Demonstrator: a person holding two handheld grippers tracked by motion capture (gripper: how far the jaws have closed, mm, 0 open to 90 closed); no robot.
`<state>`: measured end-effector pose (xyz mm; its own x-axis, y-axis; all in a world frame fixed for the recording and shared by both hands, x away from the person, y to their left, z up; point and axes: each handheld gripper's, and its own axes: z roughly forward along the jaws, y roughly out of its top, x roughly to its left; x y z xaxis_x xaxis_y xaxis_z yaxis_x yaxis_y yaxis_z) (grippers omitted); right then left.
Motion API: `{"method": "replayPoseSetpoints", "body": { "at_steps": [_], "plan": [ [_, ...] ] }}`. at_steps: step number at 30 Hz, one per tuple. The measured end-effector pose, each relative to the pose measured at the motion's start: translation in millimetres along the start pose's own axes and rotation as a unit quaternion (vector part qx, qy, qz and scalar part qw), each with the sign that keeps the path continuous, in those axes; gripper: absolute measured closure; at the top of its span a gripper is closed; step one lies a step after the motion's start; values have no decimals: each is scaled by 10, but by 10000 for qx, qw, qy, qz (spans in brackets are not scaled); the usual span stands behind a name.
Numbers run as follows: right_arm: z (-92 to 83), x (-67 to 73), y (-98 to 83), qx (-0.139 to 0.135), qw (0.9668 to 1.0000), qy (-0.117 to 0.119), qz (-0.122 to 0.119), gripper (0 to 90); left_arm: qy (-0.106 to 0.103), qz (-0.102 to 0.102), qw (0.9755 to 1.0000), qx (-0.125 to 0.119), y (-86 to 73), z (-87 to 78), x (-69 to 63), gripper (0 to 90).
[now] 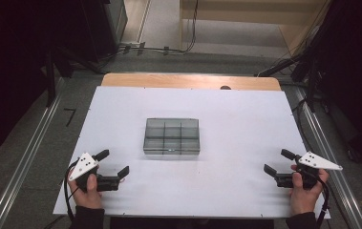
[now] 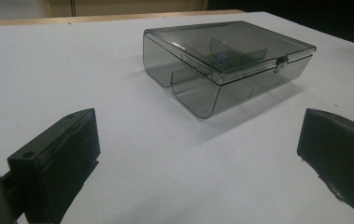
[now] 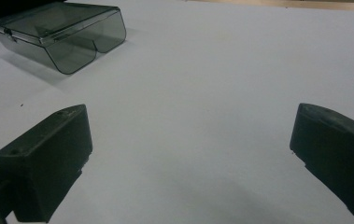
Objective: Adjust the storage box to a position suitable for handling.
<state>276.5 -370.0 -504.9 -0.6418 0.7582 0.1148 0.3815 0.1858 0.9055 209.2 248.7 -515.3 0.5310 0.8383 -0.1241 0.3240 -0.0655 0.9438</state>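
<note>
A smoky clear plastic box (image 1: 172,136) with inner dividers lies lid shut at the middle of the white table sheet (image 1: 236,124). In the left gripper view the box (image 2: 226,65) stands ahead, a small metal latch (image 2: 281,63) on its front and a tiny blue item (image 2: 222,57) inside. The right gripper view has the box (image 3: 60,35) at its upper left. My left gripper (image 1: 112,163) rests near the front left, jaws wide open and empty. My right gripper (image 1: 277,161) sits at the front right, open and empty too. Both point toward the middle.
A bare wooden strip (image 1: 188,81) runs along the table's far edge. Dark stands and cables (image 1: 159,49) lie on the floor beyond. Metal rails (image 1: 23,162) flank the table on both sides. Wide white surface surrounds the box.
</note>
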Motion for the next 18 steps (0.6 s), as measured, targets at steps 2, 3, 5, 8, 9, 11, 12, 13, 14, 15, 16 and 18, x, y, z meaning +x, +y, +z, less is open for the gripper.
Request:
{"method": "replayPoseSetpoints", "body": {
  "at_steps": [2,3,5,8,9,11,12,13,14,15,16,18],
  "plan": [
    [7,-1,1,4,10000,-15,-11,0,77,-14,10000,19,13,-10,-2,0],
    [7,0,0,-3,10000,-20,-6,0,97,-33,9999,46,22,-15,0,0],
    [-1,2,-3,-10,10000,-34,30,0,87,-132,9998,94,45,-18,11,0],
    [3,-3,-5,5,10000,-22,32,0,217,-256,9993,154,96,-17,15,48],
    [11,-1,-4,41,10000,-4,33,0,217,-256,9993,154,96,-17,15,50],
    [23,13,-3,116,9999,17,-42,0,307,-410,9985,181,169,-20,21,74],
    [31,23,-2,167,9998,16,-103,0,386,-475,9979,200,199,-23,23,109],
    [39,31,-1,203,9996,20,-171,0,436,-588,9972,180,228,-26,31,181],
    [45,42,0,233,9995,10,-204,0,391,-701,9967,144,253,-36,53,261],
    [50,48,1,271,9994,10,-221,0,344,-826,9959,116,274,-37,74,360],
    [54,51,1,272,9994,5,-236,0,313,-850,9958,152,298,-33,92,463],
    [57,46,2,275,9994,20,-215,0,335,-787,9960,270,350,-1,108,603]
  ]
}}
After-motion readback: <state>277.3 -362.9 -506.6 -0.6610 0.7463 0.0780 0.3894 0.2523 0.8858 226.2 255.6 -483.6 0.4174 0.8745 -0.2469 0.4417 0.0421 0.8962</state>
